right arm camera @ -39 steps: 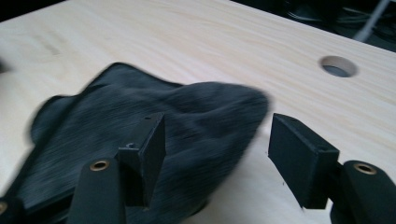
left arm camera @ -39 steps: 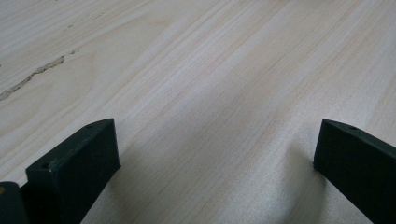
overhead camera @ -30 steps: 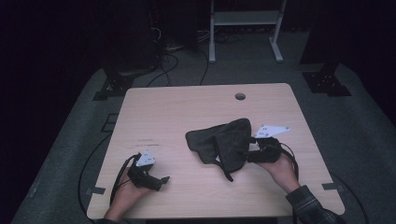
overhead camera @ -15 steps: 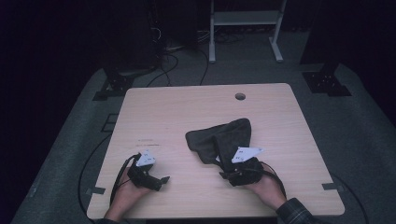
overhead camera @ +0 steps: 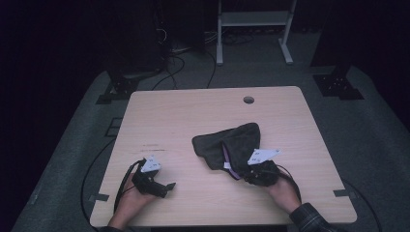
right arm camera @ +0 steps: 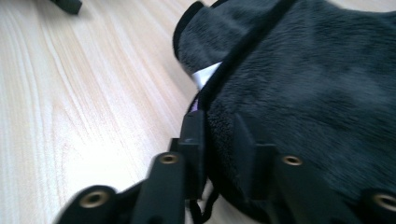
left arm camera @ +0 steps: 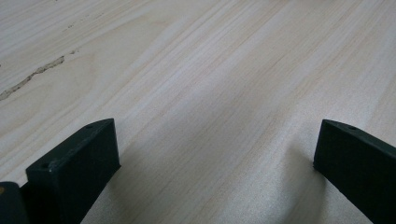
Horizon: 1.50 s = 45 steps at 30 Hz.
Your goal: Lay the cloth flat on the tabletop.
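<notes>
One tabletop [overhead camera: 193, 121] of pale wood fills the middle of the high view, with a single round hole [overhead camera: 248, 100] near its far edge and one dark scratch [left arm camera: 30, 77] that shows at the left of the left gripper view. Around it lies a grey floor mat in a dark room; a white frame [overhead camera: 251, 29] stands at the top centre, and black cables [overhead camera: 179, 60] trail on the floor at the upper left of centre.

There is one piece of cloth on the tabletop: a dark grey fleece garment [overhead camera: 232, 145], crumpled, lying right of centre and toward the near edge in the high view. It has one black edge band, one small white tag [right arm camera: 205, 74] and a thin purple trim along its near fold.

I hold two grippers. My right gripper [overhead camera: 241, 176] sits at the lower right of the high view, at the near edge of the garment. Its jaws have just been closing, and in the right gripper view they are clenched on the garment's near hem, with a fold of fleece pinched between the two black pads.

My left gripper [overhead camera: 169, 186] rests at the lower left of the high view, well apart from the garment. Its jaws are released and stand wide, with bare wood between them in the left gripper view.
</notes>
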Each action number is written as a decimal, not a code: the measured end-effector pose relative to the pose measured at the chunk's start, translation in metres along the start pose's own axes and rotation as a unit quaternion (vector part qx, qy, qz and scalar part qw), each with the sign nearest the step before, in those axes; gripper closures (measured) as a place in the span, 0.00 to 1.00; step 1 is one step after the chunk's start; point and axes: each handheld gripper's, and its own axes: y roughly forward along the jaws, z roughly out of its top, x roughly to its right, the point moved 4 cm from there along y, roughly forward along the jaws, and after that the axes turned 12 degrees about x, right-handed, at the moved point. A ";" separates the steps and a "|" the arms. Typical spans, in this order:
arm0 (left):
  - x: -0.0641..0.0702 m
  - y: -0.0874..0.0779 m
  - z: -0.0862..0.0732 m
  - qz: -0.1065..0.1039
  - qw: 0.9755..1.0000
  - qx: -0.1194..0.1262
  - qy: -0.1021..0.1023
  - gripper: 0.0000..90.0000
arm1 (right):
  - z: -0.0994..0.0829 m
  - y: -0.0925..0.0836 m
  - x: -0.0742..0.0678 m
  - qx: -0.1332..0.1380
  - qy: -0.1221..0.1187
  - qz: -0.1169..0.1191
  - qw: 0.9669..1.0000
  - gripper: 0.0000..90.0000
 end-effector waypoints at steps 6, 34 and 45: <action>0.000 0.000 0.000 0.001 1.000 0.000 -0.001 0.00 | 0.005 -0.021 0.023 0.021 0.021 -0.026 0.999 0.96; 0.083 0.045 0.070 -0.119 0.991 0.048 0.048 0.08 | -0.044 -0.067 0.128 -0.036 0.096 -0.169 0.980 0.97; 0.096 0.095 0.093 -0.109 0.988 0.027 0.104 0.22 | -0.041 -0.067 0.125 -0.031 0.091 -0.160 0.982 0.97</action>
